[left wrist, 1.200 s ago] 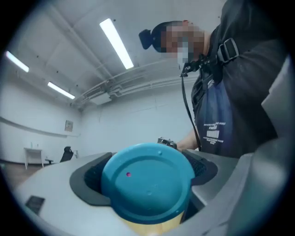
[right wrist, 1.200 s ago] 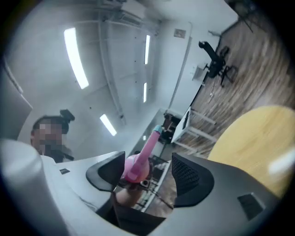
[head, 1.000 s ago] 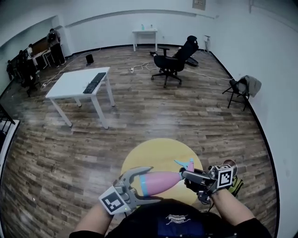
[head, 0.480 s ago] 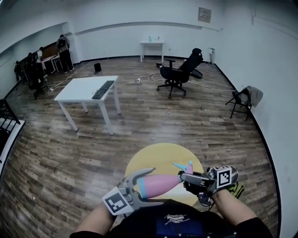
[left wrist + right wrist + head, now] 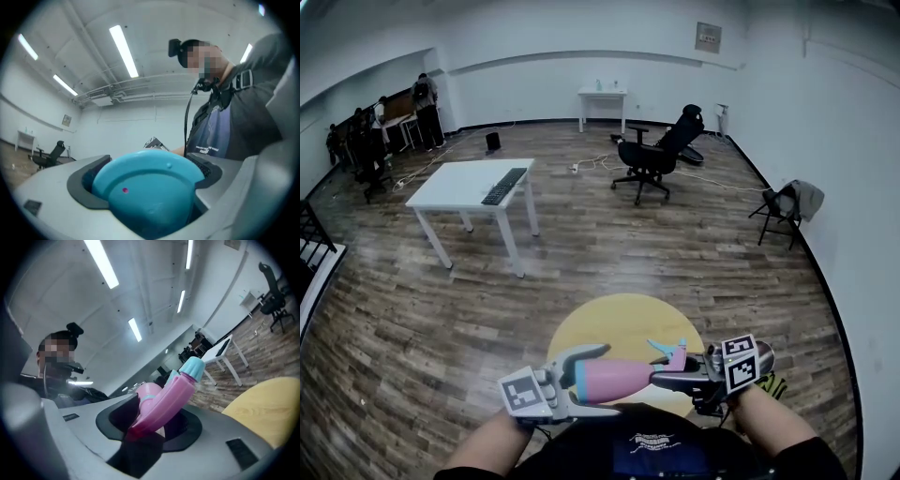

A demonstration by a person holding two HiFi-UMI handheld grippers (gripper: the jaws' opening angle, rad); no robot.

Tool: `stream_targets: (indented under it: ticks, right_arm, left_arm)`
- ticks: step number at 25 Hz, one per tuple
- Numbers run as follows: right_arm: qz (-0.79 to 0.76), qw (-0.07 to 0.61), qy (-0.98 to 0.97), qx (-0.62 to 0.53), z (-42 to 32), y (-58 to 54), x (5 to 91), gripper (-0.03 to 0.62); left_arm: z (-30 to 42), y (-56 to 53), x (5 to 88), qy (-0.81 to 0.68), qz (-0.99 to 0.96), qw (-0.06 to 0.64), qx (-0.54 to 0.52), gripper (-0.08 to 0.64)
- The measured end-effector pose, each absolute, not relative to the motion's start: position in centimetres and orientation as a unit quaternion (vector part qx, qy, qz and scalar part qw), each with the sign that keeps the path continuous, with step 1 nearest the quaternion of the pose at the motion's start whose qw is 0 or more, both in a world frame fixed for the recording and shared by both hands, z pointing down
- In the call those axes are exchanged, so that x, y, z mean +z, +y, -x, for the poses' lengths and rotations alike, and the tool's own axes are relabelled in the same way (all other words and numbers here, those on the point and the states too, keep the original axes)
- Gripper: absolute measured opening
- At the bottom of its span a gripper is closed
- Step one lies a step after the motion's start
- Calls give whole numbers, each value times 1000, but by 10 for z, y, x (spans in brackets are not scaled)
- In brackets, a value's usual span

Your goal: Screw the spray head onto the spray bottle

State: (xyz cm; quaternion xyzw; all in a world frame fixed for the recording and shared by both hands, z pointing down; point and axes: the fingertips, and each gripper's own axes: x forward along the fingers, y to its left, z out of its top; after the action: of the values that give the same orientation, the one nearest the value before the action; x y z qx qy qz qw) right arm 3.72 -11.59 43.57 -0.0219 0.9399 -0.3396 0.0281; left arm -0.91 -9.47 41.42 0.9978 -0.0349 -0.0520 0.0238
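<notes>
**Clerk:** Item one, left side?

**Keeper:** Left gripper (image 5: 592,380), low in the head view, just in front of the person's chest. It is carried roughly level and points to the right. Its marker cube (image 5: 523,394) faces up, and the left forearm (image 5: 487,448) comes in from the bottom edge. The jaws are closed on the blue base end of the spray bottle (image 5: 623,380). In the left gripper view, that blue base fills the gap between the dark pads (image 5: 77,185).

**Clerk:** Item two, the bottle itself?

**Keeper:** Pink body with a blue band. It is held lying level in the air above the near edge of the round yellow table (image 5: 609,323). The base is to the left and the neck to the right.

**Clerk:** Item three, right side?

**Keeper:** Right gripper (image 5: 670,373), also level, pointing left to face the other gripper. Its marker cube (image 5: 741,367) is tilted and the right forearm (image 5: 773,433) is behind it. The jaws stand partly apart with the spray head (image 5: 164,399) gripped between them. They have just been opening a little, yet the pads are on the head.

**Clerk:** Position of the head?

**Keeper:** At the bottle's neck, with its teal nozzle and trigger angled upward. Whether the threads are engaged cannot be told.

**Clerk:** Other stock?

**Keeper:** A white table with a keyboard (image 5: 473,183) and a black office chair (image 5: 656,155), both well apart on the wooden floor (image 5: 694,253).
</notes>
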Motion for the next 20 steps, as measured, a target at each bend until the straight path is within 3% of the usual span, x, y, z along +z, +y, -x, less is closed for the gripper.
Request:
stream_targets:
  ticks: [3,7,9,13,15,17,19,20]
  right_arm:
    - [43,6,966,-257,-35,-116,433,170]
    - [33,23,963,-266,-40,-120,430,173]
    - [16,42,948,-316,-44,-126,429,169]
    - [-6,70,899,-433,-44,-136,443,163]
    - [-14,92,872,-480,-42,-140,448,160]
    - [-1,99,876,-473,-39,-144,446,163]
    - [32,80,910,-406,-40,-149,439,189]
    - [48,68,927,-367,-44,-150,436,261]
  left_arm:
    - [12,-102,420,-30,-993,87,-70,523]
    - [7,-100,418,-40,-996,49,-58,523]
    - [1,-98,420,-48,-998,-13,-29,523]
    - [4,-105,449,-107,-957,-229,144,525]
    - [8,-112,458,-124,-931,-284,193,527]
    - [7,-115,447,-108,-955,-237,141,526]
    - [8,-119,426,-87,-991,-102,26,526]
    - [12,-124,422,-81,-996,-31,-10,526]
